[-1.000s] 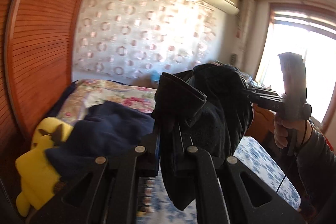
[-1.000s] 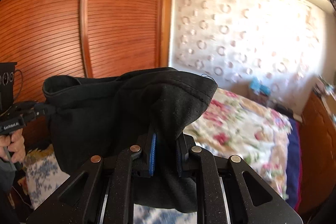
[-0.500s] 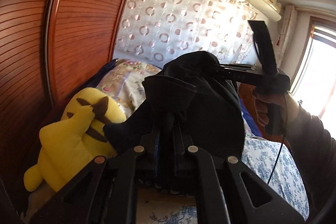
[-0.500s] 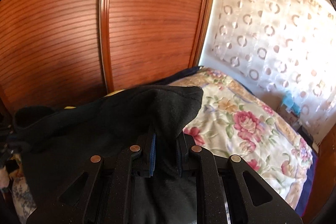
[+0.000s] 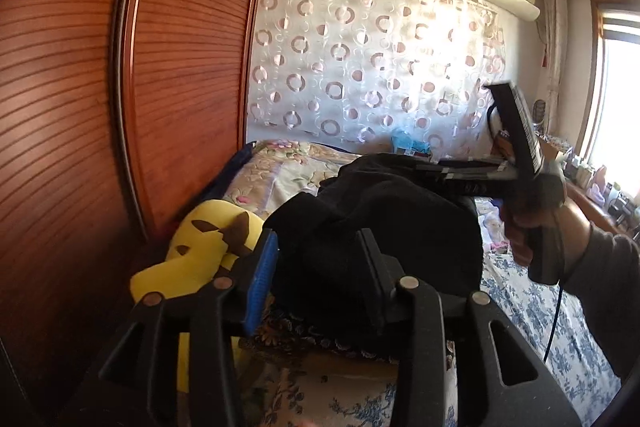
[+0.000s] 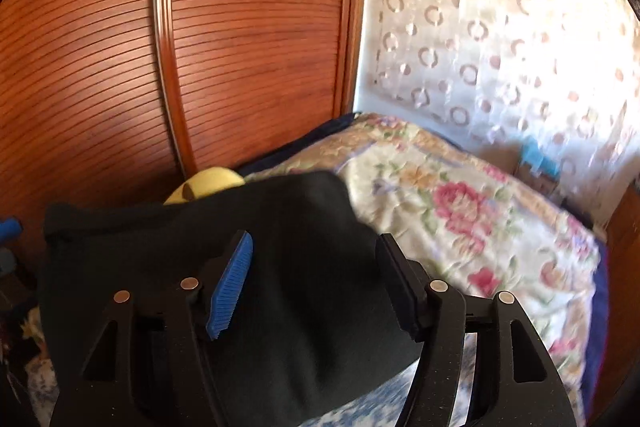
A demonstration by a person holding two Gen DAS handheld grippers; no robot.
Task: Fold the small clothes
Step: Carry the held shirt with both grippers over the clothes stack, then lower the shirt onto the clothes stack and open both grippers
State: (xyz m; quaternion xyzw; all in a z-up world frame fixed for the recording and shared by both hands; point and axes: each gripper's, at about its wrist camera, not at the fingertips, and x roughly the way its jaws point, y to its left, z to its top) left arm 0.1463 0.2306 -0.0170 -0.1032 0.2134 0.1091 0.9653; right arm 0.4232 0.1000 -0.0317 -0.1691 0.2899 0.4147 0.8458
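A black garment (image 5: 420,227) lies bunched on the bed beside a yellow plush toy (image 5: 200,243). My left gripper (image 5: 320,239) is opening; a fold of the cloth sits loosely between its blue pad (image 5: 262,267) and black pad, and neither pad presses on it. In the right wrist view the same garment (image 6: 300,307) spreads under and between the jaws of my right gripper (image 6: 316,243), which are also opening and stand wide apart from the cloth. A person's hand (image 5: 532,227) holds the right gripper's handle at the garment's far side.
Slatted wooden wardrobe doors (image 5: 80,107) stand close on the left, right behind the plush toy (image 6: 212,183). A rose-patterned quilt (image 6: 460,203) covers the far half of the bed, and a blue-and-white floral sheet (image 5: 520,299) the near half. A circle-patterned curtain (image 5: 380,67) hangs behind.
Both grippers came down toward the bed and the wardrobe with the black garment pinched in them. Both jaws have since parted, and the garment has dropped into a heap by the plush toy.
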